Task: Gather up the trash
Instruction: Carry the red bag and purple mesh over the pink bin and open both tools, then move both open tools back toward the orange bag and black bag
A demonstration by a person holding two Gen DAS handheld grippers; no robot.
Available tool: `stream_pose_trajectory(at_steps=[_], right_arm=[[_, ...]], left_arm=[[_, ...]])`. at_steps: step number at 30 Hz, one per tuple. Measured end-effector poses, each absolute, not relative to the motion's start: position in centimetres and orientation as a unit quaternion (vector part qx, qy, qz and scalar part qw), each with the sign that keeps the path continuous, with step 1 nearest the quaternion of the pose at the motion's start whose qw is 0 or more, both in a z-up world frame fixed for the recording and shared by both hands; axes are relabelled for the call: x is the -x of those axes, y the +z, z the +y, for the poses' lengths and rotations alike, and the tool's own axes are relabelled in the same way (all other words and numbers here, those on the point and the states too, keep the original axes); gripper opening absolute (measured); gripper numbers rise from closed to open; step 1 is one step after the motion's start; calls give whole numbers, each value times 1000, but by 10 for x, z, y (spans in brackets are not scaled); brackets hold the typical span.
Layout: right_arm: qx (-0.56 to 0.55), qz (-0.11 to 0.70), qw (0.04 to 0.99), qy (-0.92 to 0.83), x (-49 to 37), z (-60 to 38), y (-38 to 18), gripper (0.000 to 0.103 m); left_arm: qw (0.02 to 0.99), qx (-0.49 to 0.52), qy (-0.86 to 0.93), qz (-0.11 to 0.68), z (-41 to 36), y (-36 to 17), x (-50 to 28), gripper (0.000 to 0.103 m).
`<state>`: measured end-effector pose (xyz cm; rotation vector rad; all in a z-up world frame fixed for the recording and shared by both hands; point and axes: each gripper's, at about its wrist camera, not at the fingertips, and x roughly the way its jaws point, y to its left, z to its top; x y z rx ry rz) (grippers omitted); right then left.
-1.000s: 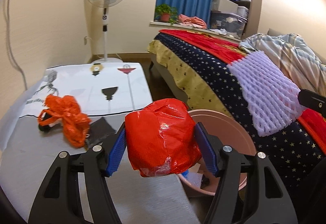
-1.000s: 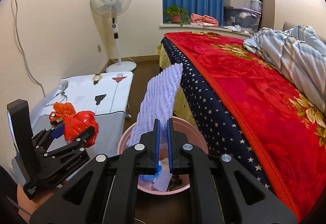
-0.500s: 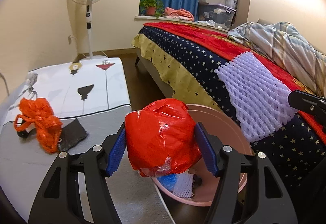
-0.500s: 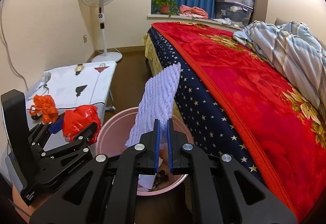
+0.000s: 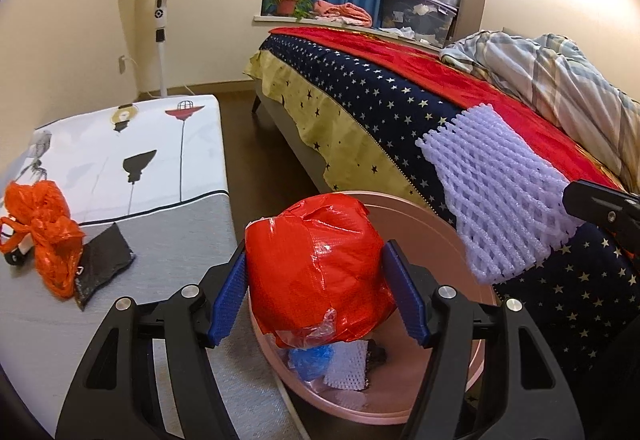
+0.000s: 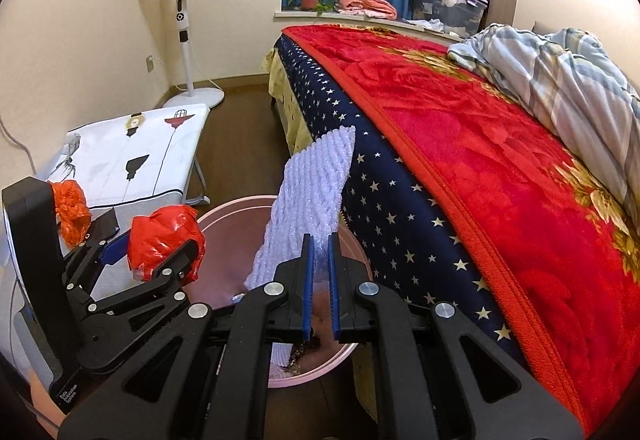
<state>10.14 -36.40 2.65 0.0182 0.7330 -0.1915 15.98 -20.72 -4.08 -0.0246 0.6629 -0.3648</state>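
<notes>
Left wrist: left gripper (image 5: 318,292) clamped on red plastic wad (image 5: 316,272), hanging over near rim of pink bin (image 5: 440,228), likely staged for a drop onto trash already inside. Right wrist: right gripper (image 6: 319,272) pinched shut on bottom edge of lilac foam net (image 6: 310,199), net sticking up from the pads above the bin opening, beside bed (image 6: 480,159), probably going in alongside.

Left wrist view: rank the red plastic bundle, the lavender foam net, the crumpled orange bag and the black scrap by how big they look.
1. Red plastic bundle, though it sits nearest the camera.
2. Lavender foam net, close behind; unsure.
3. Crumpled orange plastic bag.
4. Black scrap.
</notes>
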Motion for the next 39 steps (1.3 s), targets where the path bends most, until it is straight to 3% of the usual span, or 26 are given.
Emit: stream_pose_trajectory(at_steps=[2, 4, 5, 8, 21, 39], right_arm=[[-9, 361, 928, -96, -103, -365, 25, 11], [-6, 367, 924, -104, -105, -366, 22, 13], [-6, 369, 923, -109, -107, -367, 21, 21], [-9, 365, 924, -115, -107, -368, 22, 34], [-16, 346, 931, -111, -100, -363, 23, 34], [-44, 302, 952, -21, -104, -305, 22, 34]], left_arm=[[927, 16, -182, 328, -208, -43, -162, 65], [925, 20, -183, 334, -209, -45, -164, 73], [924, 21, -181, 335, -208, -46, -164, 77], [924, 23, -179, 336, -206, -47, -165, 77], [932, 24, -163, 324, -184, -35, -155, 77], [945, 59, -83, 312, -92, -25, -142, 76]])
